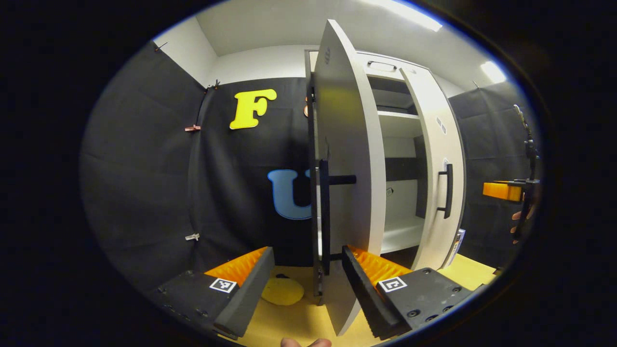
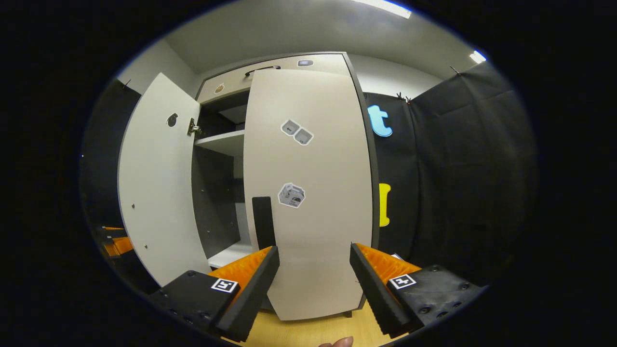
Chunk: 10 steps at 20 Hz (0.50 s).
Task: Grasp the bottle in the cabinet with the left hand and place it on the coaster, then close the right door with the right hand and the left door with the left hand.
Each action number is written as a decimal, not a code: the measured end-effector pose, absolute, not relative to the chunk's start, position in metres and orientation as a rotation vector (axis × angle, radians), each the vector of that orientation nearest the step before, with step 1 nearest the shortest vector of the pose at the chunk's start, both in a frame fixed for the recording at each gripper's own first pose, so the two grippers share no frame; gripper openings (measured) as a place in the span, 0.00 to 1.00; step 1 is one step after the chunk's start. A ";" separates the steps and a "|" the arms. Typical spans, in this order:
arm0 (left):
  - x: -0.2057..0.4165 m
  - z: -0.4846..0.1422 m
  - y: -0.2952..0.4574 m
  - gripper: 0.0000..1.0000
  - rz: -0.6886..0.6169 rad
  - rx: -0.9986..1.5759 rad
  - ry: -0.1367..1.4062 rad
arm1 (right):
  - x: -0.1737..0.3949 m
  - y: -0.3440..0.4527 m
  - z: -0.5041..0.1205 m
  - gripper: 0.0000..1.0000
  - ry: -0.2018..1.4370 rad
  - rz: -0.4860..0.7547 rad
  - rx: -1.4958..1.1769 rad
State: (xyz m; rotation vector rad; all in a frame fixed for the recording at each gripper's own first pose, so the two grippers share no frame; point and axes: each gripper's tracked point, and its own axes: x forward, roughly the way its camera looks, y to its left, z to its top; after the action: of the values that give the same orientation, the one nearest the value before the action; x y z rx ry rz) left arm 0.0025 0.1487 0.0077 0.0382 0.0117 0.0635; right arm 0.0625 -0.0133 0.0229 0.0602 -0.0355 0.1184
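Two doors of the cabinet [image 2: 299,60] are ajar: the right door [image 2: 313,193] nearly shut, the left door [image 1: 342,159] wide. The door-closing step looks underway. Right gripper [image 2: 314,277] and left gripper [image 1: 308,284] both have jaws apart, empty. The yellow coaster [image 1: 282,291] lies bare; the bottle's whereabouts I cannot tell. Next, press the right door home.

A yellow tabletop [image 1: 299,323] lies below the left tongs [image 1: 308,284]. A round coaster [image 1: 282,291] rests on it, between their fingers, beside the cabinet [image 1: 409,144] standing ahead.
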 end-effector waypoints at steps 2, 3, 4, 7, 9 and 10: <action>0.006 0.008 0.134 0.91 0.056 0.033 0.018 | 0.059 -0.014 0.023 0.98 -0.021 0.123 0.069; 0.007 0.008 0.128 0.91 0.056 0.029 0.017 | 0.057 -0.017 0.023 0.98 -0.021 0.123 0.072; 0.009 0.008 0.124 0.91 0.053 0.028 0.018 | 0.055 -0.018 0.023 0.98 -0.023 0.127 0.074; 0.014 0.010 0.107 0.91 0.030 0.019 0.016 | 0.052 -0.022 0.023 0.98 -0.018 0.137 0.070; 0.019 0.012 0.094 0.91 0.004 0.012 0.014 | 0.051 -0.024 0.023 0.98 -0.015 0.140 0.067; 0.022 0.012 0.089 0.91 -0.006 0.012 0.015 | 0.051 -0.024 0.024 0.98 -0.014 0.148 0.073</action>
State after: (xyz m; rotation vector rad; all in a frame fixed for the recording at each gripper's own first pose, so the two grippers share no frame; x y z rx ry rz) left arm 0.0218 0.0893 0.0115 0.0117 0.0148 -0.0064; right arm 0.0514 -0.0240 0.0241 0.0725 -0.0144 0.1477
